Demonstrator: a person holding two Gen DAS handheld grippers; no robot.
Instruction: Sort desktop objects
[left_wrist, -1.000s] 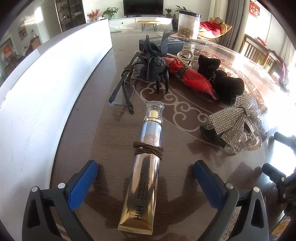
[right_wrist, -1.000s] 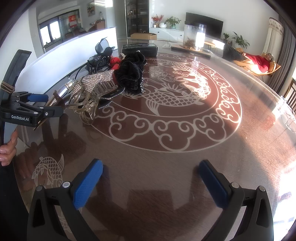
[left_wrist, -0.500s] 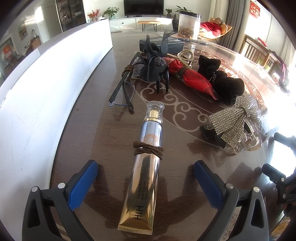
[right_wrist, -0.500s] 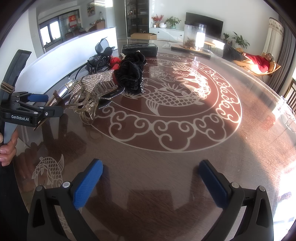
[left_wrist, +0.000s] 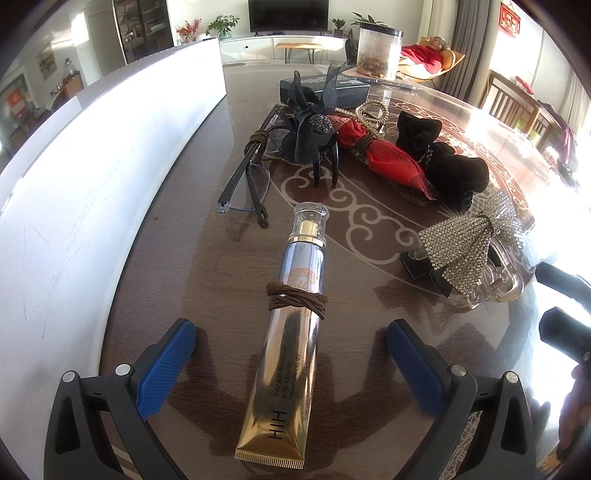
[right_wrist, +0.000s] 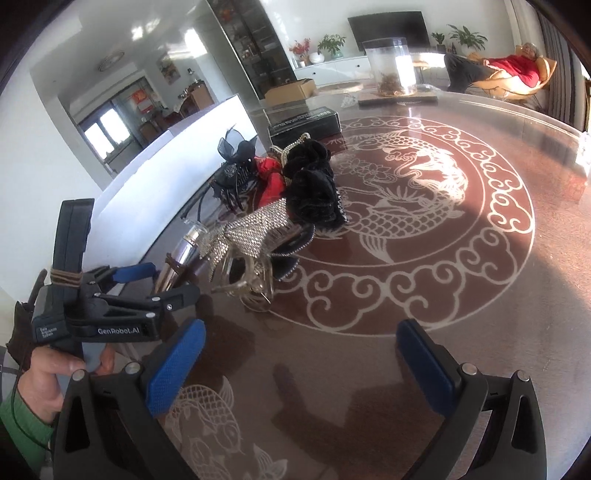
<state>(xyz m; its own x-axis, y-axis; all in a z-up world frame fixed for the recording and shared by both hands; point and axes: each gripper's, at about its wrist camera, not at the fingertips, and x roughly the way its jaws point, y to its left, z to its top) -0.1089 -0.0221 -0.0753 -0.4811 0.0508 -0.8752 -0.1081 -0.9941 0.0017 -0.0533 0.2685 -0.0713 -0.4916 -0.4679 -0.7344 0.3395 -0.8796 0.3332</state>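
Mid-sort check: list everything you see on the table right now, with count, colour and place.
cream tube: 1, gold and silver, lying between the left fingers, clear cap pointing away
hair tie: 1, brown, wrapped around the tube
glasses: 1, dark frame, folded, beyond the tube, a brown tie on them
black bow claw clip: 1, beside the glasses
red fabric roll: 1, tied with a brown band
velvet scrunchies: black, count unclear, right of the roll
rhinestone bow clip: 1, silver, right of the tube
dark box: 1, far end
clear jar: 1, behind the box
white board: 1, along the left
left gripper: open
right gripper: open, over bare table
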